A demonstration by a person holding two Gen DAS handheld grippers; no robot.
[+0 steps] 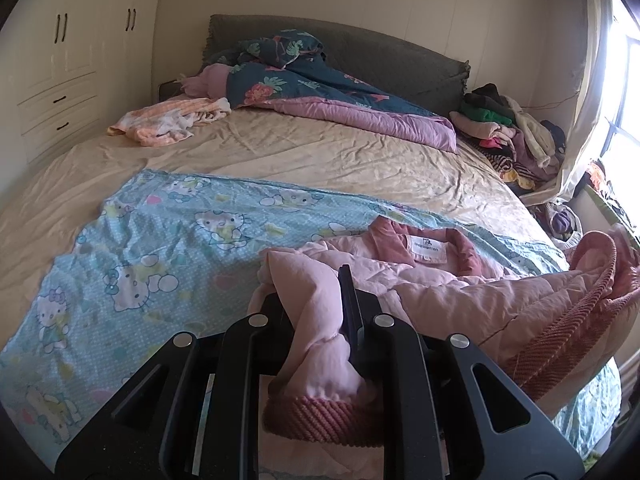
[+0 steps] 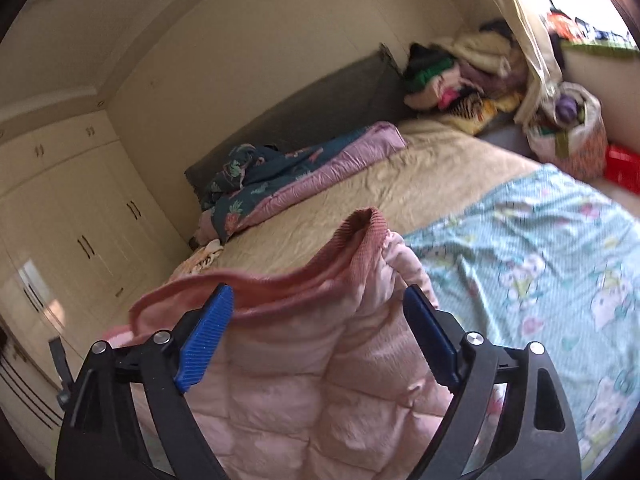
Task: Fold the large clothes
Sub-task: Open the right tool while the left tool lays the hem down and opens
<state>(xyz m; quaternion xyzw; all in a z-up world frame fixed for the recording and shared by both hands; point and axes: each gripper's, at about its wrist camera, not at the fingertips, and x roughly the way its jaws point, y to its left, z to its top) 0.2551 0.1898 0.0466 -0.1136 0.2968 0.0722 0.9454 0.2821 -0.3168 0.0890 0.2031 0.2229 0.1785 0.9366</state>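
A pink quilted jacket (image 1: 460, 292) with a darker ribbed collar and hem lies on a blue cartoon-print sheet (image 1: 160, 248) spread over the bed. My left gripper (image 1: 336, 300) is shut on a sleeve of the jacket, whose ribbed cuff (image 1: 320, 416) hangs down between the gripper arms. In the right wrist view the jacket (image 2: 320, 380) bulges up between the blue pads (image 2: 208, 336) of my right gripper (image 2: 320, 304). Those jaws stand wide apart, and the ribbed hem (image 2: 340, 256) rises in front of them with the pads not pressing on it.
The bed (image 1: 320, 152) carries a rumpled dark floral quilt (image 1: 320, 88) at the headboard and a small peach garment (image 1: 168, 120) at far left. A heap of clothes (image 1: 512, 128) sits at the bed's right, with a full bag (image 2: 572, 140) near the window. White wardrobes (image 1: 64, 60) line the left wall.
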